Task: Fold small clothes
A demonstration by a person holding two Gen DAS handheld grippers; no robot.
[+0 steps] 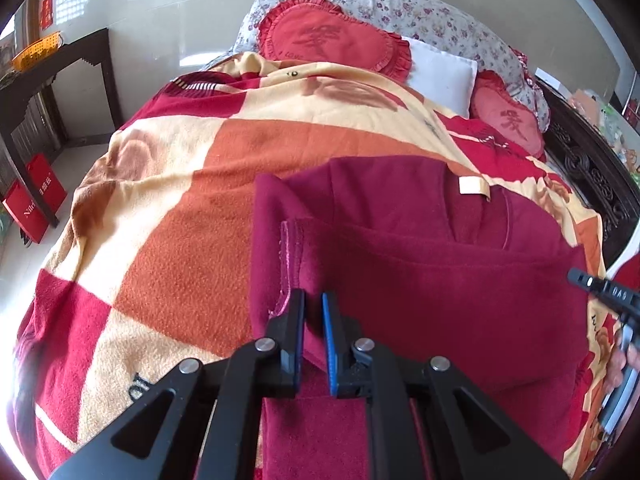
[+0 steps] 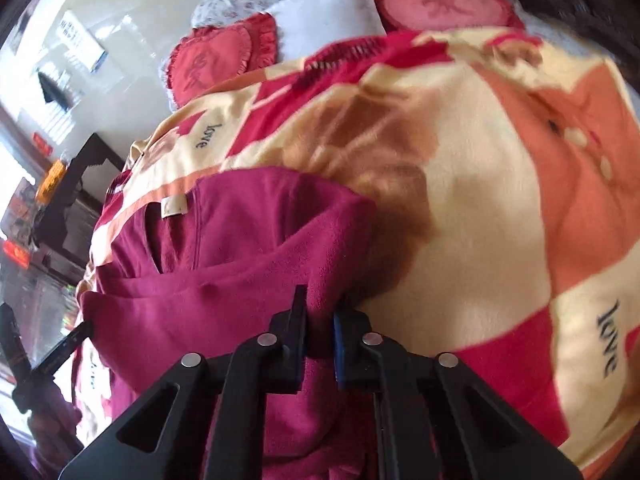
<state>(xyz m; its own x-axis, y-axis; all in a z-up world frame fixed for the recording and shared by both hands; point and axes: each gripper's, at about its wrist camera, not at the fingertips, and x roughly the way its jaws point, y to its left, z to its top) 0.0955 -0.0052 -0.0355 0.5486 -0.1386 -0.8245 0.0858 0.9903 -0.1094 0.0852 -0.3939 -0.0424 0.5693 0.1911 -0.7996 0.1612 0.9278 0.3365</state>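
Maroon fleece garment (image 1: 420, 280) lies partly folded on the bed's red, orange and cream checked blanket (image 1: 200, 200). Left tool (image 1: 313, 312) and right tool (image 2: 320, 312) each pinch 1 near edge. Uneven lifting could skew the fold; thick fleece may slip from either clamp.

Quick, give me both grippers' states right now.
Left gripper: shut on the maroon garment, at its near edge.
Right gripper: shut on the same garment.
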